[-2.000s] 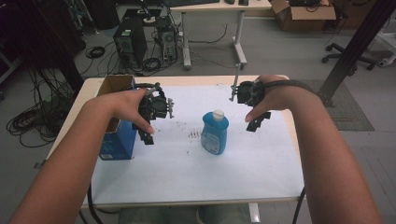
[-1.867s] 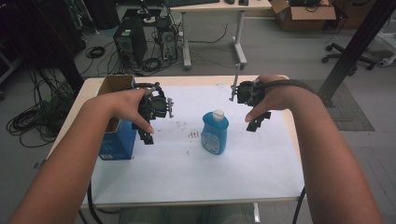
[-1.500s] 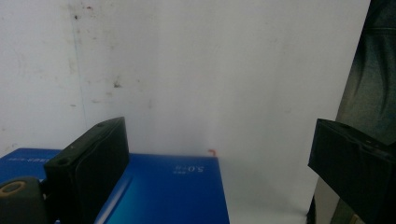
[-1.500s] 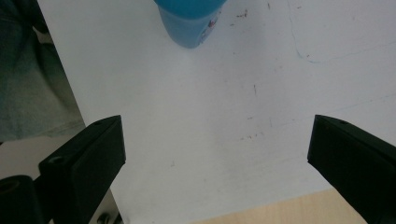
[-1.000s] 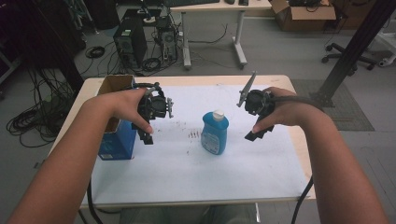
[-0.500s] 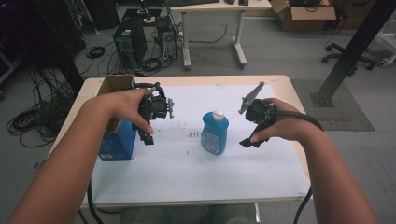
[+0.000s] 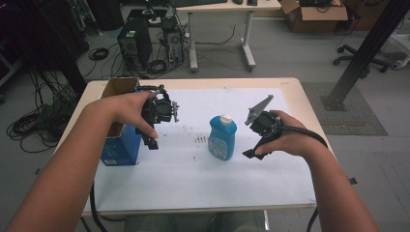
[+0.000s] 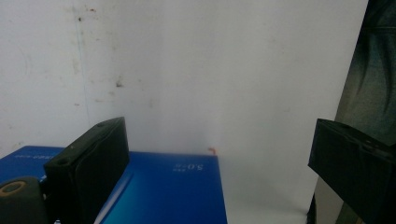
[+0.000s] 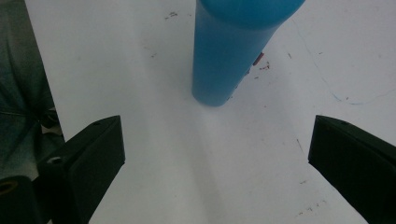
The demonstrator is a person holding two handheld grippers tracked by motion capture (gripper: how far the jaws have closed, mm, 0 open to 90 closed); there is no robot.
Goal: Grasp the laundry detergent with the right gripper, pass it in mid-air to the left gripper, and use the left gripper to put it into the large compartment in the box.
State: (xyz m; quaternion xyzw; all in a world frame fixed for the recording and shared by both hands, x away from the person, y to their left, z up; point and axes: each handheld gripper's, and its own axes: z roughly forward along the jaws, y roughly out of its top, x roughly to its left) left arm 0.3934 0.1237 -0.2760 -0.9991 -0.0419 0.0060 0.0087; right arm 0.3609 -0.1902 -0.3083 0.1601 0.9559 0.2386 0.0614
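A blue bottle (image 7: 222,139) with a white cap stands upright at the middle of the white-covered table (image 7: 203,188). My right gripper (image 7: 249,153) hangs just to its right, tilted down, with its jaws open and empty. In the right gripper view the bottle (image 9: 229,56) rises ahead of the open gripper (image 9: 219,133), apart from both jaws. My left gripper (image 7: 152,143) is held above the table's left part, beside an open blue box (image 7: 118,145). In the left gripper view the open, empty gripper (image 8: 224,142) looks down on the box's blue side (image 8: 168,186).
The box's cardboard flaps (image 7: 118,87) are open near the table's far left corner. Computer towers (image 7: 135,46), cables and a second desk (image 7: 217,7) stand on the floor behind. A black post (image 7: 362,53) rises at the right.
My right gripper has come down and toward the near side, from the far right to just beside the bottle, and tilted over. The left gripper has stayed put.
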